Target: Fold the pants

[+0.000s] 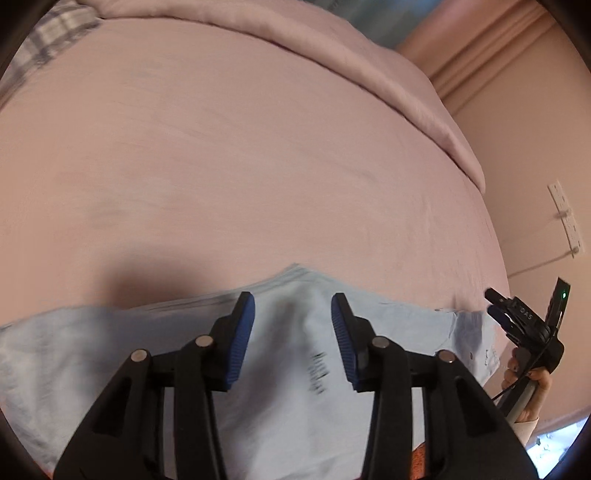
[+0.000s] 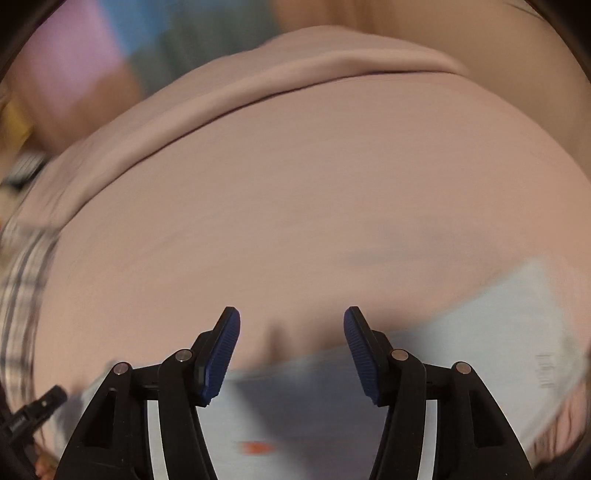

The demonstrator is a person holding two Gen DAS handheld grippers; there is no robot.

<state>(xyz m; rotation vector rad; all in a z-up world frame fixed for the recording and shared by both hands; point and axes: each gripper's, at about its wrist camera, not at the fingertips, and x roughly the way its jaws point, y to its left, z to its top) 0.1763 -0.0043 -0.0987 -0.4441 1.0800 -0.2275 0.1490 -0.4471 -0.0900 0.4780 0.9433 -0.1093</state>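
Left to right: plaid cloth [image 1: 55, 33] bunched at the far left corner of the bed, pink sheet [image 1: 240, 155] across the whole middle, folded pink duvet [image 1: 369, 62] along the far edge. Pants [image 1: 288, 354], light blue, lie flat on the near part of the sheet, right under my left gripper [image 1: 292, 328], dark print on the fabric just right of centre. My left gripper has its jaws apart, blue pads [image 1: 243, 328] clear of the cloth, nothing pinched between them; pants show through the gap. Further right in the left wrist view, my right gripper [image 1: 498, 310] hangs off the right end of the pants, my hand [image 1: 532, 384] wrapped on its handle, green light on the body; wall socket strip [image 1: 567, 221] on the pink wall behind. Right wrist view is badly smeared: plaid at left edge, sheet in the middle, pants [image 2: 461, 332] running low and to the right. Right gripper [image 2: 291, 339] jaws stand wide, pads [image 2: 221, 354] bare, nothing between them but sheet and the pants' edge below. Small orange mark [image 2: 256, 447] low on the blue fabric, can't tell what.
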